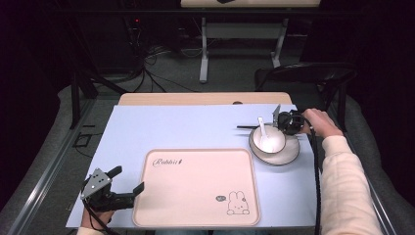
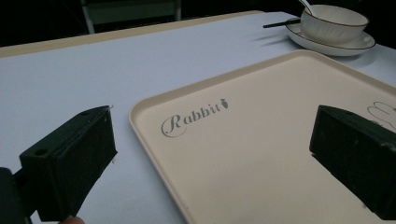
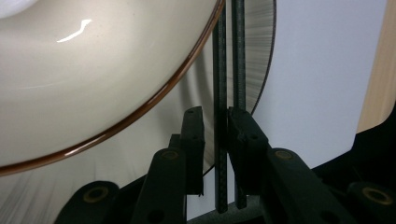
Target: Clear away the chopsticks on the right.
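Right gripper view: right tongs (image 3: 215, 140) clamped on pair of thin black chopsticks (image 3: 229, 70) beside white brown-rimmed ceramic bowl (image 3: 93, 79); left tongs (image 2: 212, 154) wide apart, holding nothing, over beige plastic tray (image 2: 261, 154).

free: tray (image 1: 195, 188) bare, mat left of bowl | blocked: bowl (image 1: 267, 139) on saucer (image 1: 286, 154), far right

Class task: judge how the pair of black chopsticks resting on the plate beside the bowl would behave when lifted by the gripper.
The chopsticks look thin, straight and rigid, so probably stiff and light. Being two loose sticks between the right gripper jaws, one may slip or scissor. Resting across the plate rim beside the bowl, they could roll if nudged.
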Demonstrator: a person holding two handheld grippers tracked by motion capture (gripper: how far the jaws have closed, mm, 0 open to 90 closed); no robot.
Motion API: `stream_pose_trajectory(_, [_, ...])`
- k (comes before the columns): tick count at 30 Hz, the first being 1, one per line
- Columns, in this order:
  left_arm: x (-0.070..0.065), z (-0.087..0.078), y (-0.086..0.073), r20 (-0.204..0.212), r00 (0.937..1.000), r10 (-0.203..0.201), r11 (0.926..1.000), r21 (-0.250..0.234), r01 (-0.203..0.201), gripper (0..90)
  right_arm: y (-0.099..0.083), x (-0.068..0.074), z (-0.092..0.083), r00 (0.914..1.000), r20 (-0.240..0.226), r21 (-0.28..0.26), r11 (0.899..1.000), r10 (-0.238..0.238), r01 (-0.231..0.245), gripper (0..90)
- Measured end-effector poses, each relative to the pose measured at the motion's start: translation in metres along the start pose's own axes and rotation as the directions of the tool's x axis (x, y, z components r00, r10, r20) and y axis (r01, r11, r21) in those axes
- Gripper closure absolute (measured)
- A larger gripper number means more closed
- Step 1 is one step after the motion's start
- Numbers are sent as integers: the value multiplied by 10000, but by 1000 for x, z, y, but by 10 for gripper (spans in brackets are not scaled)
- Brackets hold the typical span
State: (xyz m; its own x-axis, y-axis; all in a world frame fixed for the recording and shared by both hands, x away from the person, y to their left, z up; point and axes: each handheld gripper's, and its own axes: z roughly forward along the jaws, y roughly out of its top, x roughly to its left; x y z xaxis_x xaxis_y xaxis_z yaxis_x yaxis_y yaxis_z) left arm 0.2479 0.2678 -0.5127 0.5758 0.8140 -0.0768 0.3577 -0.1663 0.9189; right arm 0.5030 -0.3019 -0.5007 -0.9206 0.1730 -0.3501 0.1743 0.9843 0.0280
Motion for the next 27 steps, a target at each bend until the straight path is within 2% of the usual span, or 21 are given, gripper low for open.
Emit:
stream_pose_trajectory(6, [0,0,0,6,10000,7,10000,-11,-7,1,1,0,3,9995,-276,57,9999,-146,148,812])
stream_pose_trajectory(8, [0,0,0,11,10000,27,10000,-27,-27,1,1,1,4,9990,-445,39,10000,86,-84,837])
stream_pose_trajectory(11, [0,0,0,9,10000,19,10000,-18,-19,1,1,-1,3,9989,-469,-239,9997,-29,18,844])
stream_pose_trajectory(13, [0,0,0,14,10000,18,10000,-26,-18,1,0,1,1,9988,-466,-201,9997,153,-162,846])
stream_pose_trajectory(15, [0,0,0,21,10000,12,10000,-17,-12,1,-1,-2,-3,9994,-344,-258,9997,39,-48,847])
stream_pose_trajectory(17, [0,0,0,19,10000,30,10000,-16,-30,1,-4,-2,-7,9988,-300,-389,9984,391,-403,848])
stream_pose_trajectory(18, [-1,0,0,6,10000,45,10000,-5,-45,1,-4,-3,-9,9992,-240,-408,9986,330,-340,848])
stream_pose_trajectory(19, [-1,0,0,6,10000,51,10000,-7,-51,1,-6,-3,-11,9983,-169,-394,9976,565,-571,849])
stream_pose_trajectory(21, [-1,0,0,1,10000,43,10000,-8,-43,1,-10,-5,-13,9982,-79,-551,9967,598,-602,849])
stream_pose_trajectory(24, [-1,0,0,18,10000,53,10000,4,-53,1,-14,-6,-17,9968,12,-406,9959,805,-804,849])
stream_pose_trajectory(25, [-1,1,0,18,10000,59,10000,6,-59,1,-16,-6,-17,9939,58,-493,9927,1104,-1100,849])
stream_pose_trajectory(26, [-1,1,0,27,10000,54,10000,10,-54,1,-17,-8,-19,9937,61,-491,9926,1115,-1111,849])
stream_pose_trajectory(27, [-1,1,1,27,10000,67,10000,19,-67,1,-18,-9,-22,9907,60,-543,9893,1363,-1357,849])
